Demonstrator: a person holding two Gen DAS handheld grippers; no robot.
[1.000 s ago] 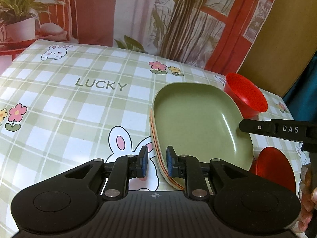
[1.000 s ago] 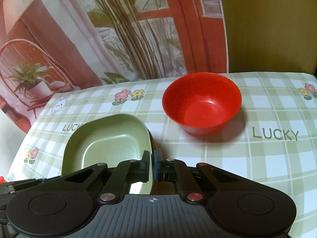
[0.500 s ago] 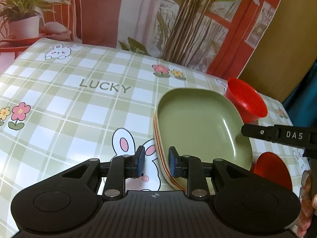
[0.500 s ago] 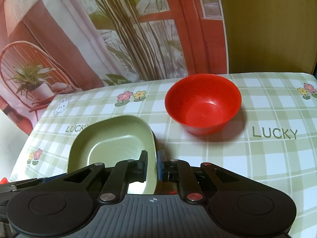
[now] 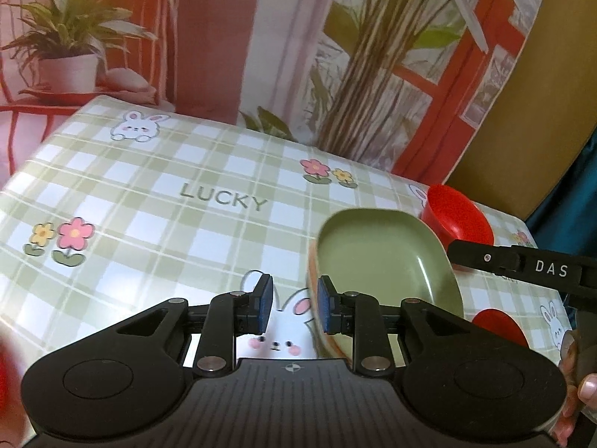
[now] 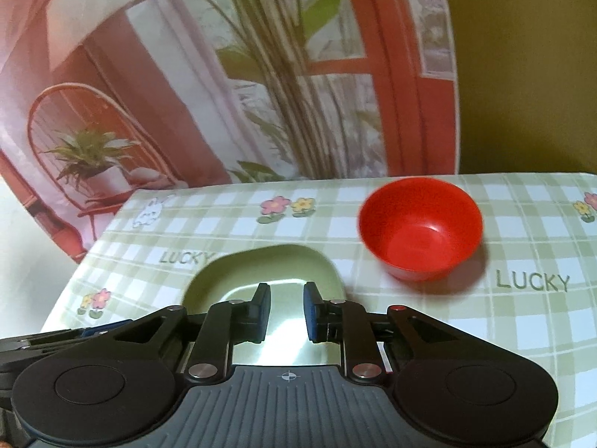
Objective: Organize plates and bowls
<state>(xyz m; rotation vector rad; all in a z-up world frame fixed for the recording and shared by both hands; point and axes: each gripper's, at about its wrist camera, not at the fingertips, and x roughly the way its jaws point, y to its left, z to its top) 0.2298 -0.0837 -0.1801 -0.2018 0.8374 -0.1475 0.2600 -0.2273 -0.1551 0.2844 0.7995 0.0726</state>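
Observation:
A green square plate (image 5: 384, 261) tops a stack with orange-edged plates under it, lying flat on the checked tablecloth (image 5: 156, 201). My left gripper (image 5: 293, 304) hovers at the stack's left rim with its jaws apart; only the cloth's printed bunny shows between them. My right gripper (image 6: 287, 310) hangs over the green plate (image 6: 268, 272), its jaws opening, the pads touching nothing. A red bowl (image 6: 419, 227) stands upright beyond the stack, also seen as the red bowl (image 5: 457, 216) in the left wrist view.
A second red dish (image 5: 500, 326) sits right of the stack, half hidden. The right gripper's black finger (image 5: 522, 265) crosses above it, held by a person's hand (image 5: 585, 384). A printed backdrop (image 5: 335, 56) and a brown wall (image 6: 522, 74) close the table's far side.
Both grippers have lifted and drawn back from the plate stack. The right jaws, shut on the green plate's rim before, have let go and spread. The left jaws widened slightly.

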